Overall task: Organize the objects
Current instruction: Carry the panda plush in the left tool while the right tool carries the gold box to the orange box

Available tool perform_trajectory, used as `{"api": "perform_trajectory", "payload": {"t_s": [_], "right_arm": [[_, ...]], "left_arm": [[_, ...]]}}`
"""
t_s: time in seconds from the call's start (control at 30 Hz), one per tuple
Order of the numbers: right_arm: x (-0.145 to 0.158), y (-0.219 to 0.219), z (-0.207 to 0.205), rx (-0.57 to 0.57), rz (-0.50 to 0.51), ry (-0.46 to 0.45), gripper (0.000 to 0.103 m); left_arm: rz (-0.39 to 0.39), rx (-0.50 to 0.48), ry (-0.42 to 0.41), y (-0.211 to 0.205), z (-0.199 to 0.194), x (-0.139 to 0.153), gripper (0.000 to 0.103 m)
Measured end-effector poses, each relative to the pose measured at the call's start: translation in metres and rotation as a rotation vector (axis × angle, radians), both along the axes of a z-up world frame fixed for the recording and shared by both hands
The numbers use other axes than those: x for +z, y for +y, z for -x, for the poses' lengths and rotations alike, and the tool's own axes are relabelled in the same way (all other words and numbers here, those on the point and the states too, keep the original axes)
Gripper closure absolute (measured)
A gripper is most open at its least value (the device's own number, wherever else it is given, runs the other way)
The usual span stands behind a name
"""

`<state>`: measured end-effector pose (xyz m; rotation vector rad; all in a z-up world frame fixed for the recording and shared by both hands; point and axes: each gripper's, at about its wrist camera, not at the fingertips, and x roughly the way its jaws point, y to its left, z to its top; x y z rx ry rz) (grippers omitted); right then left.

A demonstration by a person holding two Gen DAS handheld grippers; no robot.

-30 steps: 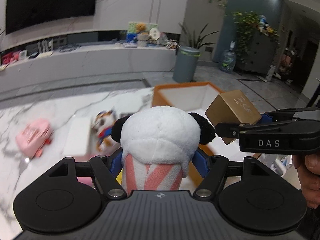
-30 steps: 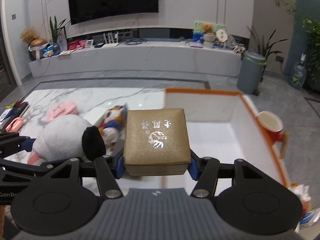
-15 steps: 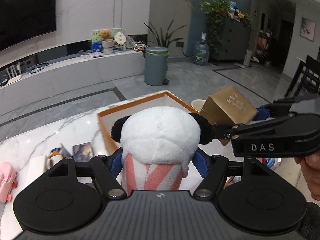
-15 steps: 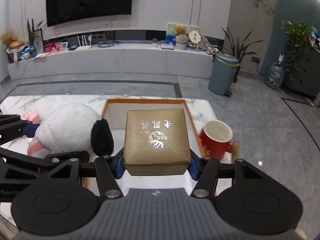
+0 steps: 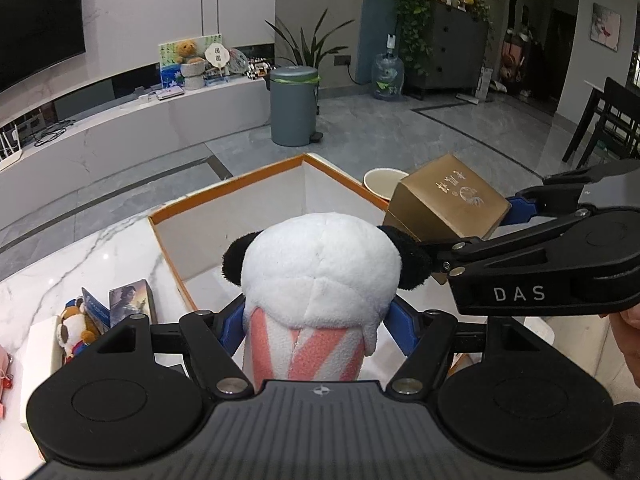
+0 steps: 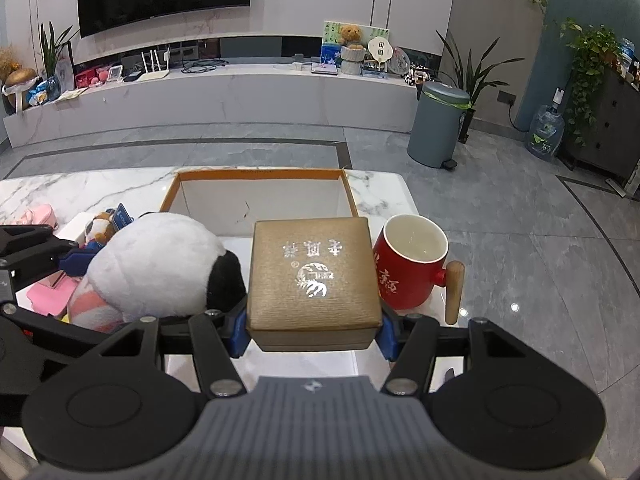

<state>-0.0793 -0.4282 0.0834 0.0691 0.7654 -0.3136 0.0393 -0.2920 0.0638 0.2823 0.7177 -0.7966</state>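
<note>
gripping a panda plush (image 5: 320, 268) between its 2 blue-padded fingers, the left gripper (image 5: 318, 326) points forward and slightly down over the near part of an orange-rimmed white box (image 5: 240, 188) on the marble table (image 5: 80, 256); the plush's white head and black ears stick up past the fingertips, its pink-striped body squeezed between the pads. the right gripper (image 6: 312, 330) sits just beside it on the right, level with it and angled toward the same box, its 2 fingers clamped on the sides of a gold gift box (image 6: 314, 276) with silver lettering on the lid. in the left wrist view the gold gift box (image 5: 448, 204) is tilted, one corner toward the camera, close to the plush's right ear. a bit of the person's hand (image 5: 630, 344) shows at the right edge behind the right tool's body. the orange-rimmed box looks empty as far as its visible interior goes. a red mug (image 6: 412, 264) with a wooden handle stands upright on the table just right of the gold box. left of the orange-rimmed box lie a small plush toy (image 5: 74, 328), a picture card (image 5: 130, 300) and a pink item (image 6: 40, 216).
</note>
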Motion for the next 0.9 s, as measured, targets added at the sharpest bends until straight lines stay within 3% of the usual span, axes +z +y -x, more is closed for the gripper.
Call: {"api": "perform_trajectory", "payload": {"t_s": [0.57, 0.9], "right_arm": [[-0.034, -0.01, -0.02, 0.01, -0.053, 0.11, 0.042], [-0.056, -0.01, -0.03, 0.048, -0.046, 0.19, 0.042]], "left_arm": [[-0.139, -0.063, 0.046, -0.021, -0.005, -0.028, 0.021], [-0.289, -0.161, 0.016, -0.038, -0.003, -0.042, 0.021]]}}
